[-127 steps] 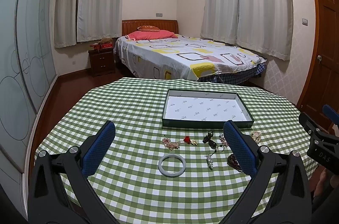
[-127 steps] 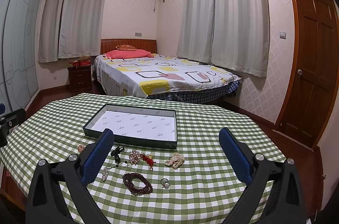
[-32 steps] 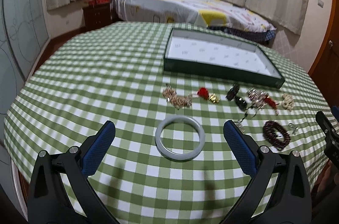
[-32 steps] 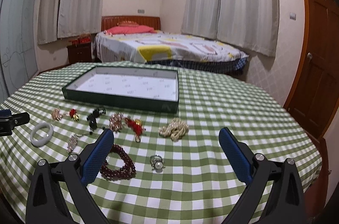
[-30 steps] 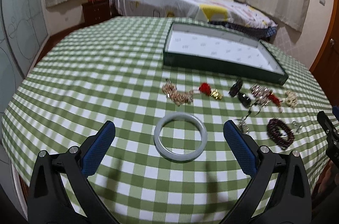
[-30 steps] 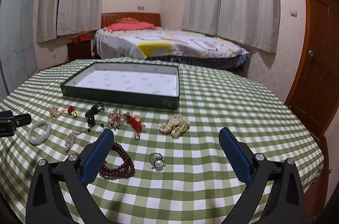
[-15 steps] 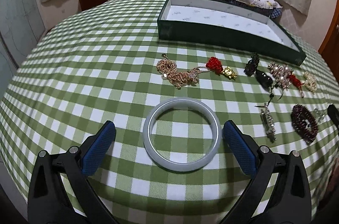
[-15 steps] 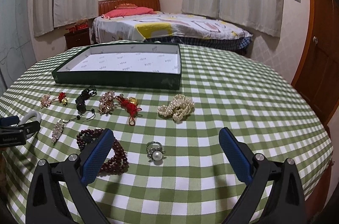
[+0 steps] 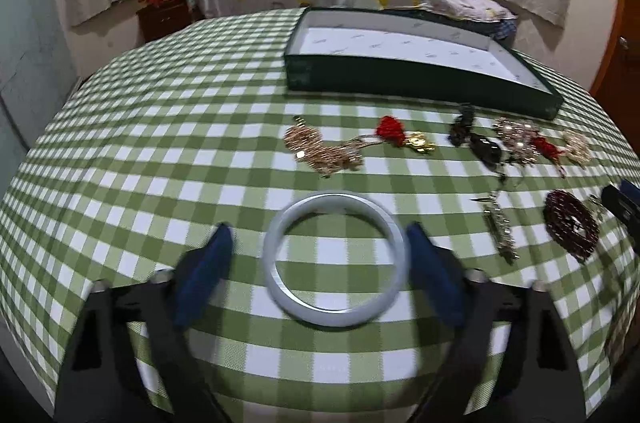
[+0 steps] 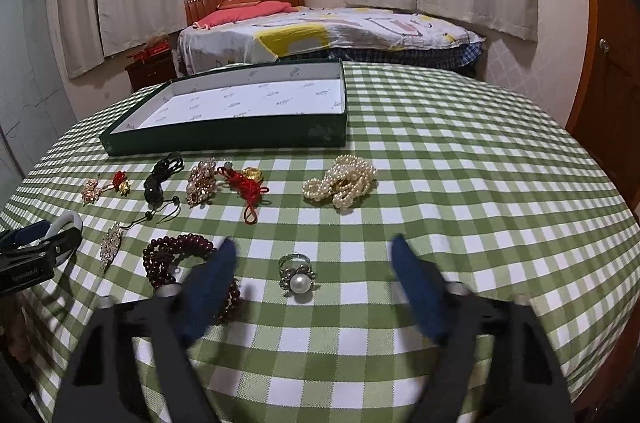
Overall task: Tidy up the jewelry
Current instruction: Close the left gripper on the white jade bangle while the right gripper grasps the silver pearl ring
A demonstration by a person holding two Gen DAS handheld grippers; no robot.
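Two grippers closing: left gripper (image 9: 318, 237) jaws apart around bangle (image 9: 335, 259); right gripper (image 10: 313, 255) apart around pearl ring (image 10: 297, 273).

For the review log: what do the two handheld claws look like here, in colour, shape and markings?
Both look alike. The left claw and right claw each have a black frame with cut-out openings, silver screws at the pivots, and two dark blue padded fingers angling inward. Seen from the right wrist view, the left claw's black body carries small white lettering, too blurred to read. No cables, sleeves or hands are visible.
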